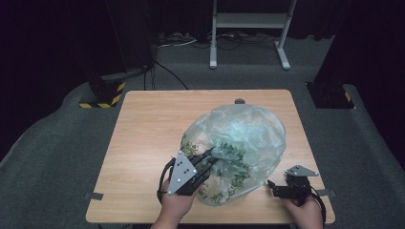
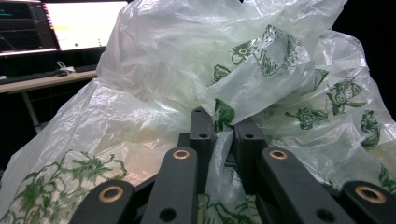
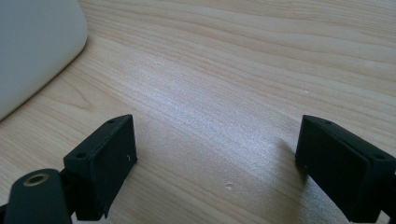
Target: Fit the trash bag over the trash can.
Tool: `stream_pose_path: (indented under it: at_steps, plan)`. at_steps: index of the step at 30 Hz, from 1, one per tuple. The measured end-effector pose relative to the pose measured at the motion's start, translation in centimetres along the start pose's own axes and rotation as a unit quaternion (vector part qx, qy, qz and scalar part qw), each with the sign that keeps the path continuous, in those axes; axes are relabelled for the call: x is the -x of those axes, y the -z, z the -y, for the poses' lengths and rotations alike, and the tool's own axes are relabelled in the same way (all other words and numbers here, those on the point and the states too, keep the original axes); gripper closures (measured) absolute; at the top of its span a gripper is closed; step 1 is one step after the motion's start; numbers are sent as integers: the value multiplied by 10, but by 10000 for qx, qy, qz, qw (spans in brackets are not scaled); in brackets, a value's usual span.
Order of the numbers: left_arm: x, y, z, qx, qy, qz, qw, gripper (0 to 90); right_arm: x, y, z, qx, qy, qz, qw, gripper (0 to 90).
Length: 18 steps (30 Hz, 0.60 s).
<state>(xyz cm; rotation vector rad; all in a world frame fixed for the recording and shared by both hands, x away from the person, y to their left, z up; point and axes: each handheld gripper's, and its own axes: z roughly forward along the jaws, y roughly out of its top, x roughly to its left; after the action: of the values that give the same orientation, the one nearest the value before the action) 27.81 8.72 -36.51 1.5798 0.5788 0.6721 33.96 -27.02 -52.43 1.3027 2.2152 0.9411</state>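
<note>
A large translucent plastic bag [image 1: 243, 138] with green plant prints lies crumpled on the right half of the wooden table [image 1: 143, 124]. My left gripper [image 1: 212, 155] reaches into its near left side. In the left gripper view the bag [image 2: 187, 70] billows up close, and a fold of its film is pinched between the nearly closed jaws of the left gripper [image 2: 224, 135]. My right gripper [image 1: 271, 185] rests low at the table's front right, just off the bag's near edge. Its jaws stand wide apart over bare wood, so the right gripper [image 3: 217, 158] is open with nothing in it.
A small grey fitting [image 1: 239, 101] sits at the table's far edge. Behind the table stand a white frame [image 1: 248, 21] and a black post on a yellow-striped base [image 1: 102, 98]. A pale blurred shape [image 3: 32, 42] lies left of the right gripper. Lit monitors [image 2: 79, 23] glow beyond the bag.
</note>
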Motion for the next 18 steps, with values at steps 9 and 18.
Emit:
stream_pose_path:
  at_steps: [9,18]
  plan:
    - [8,-21,2,-197,-136,109,9997,753,0,0,0,7,-14,5,10000,121]
    - [10,-28,5,-279,-118,79,9995,433,0,0,0,3,-28,9,10000,122]
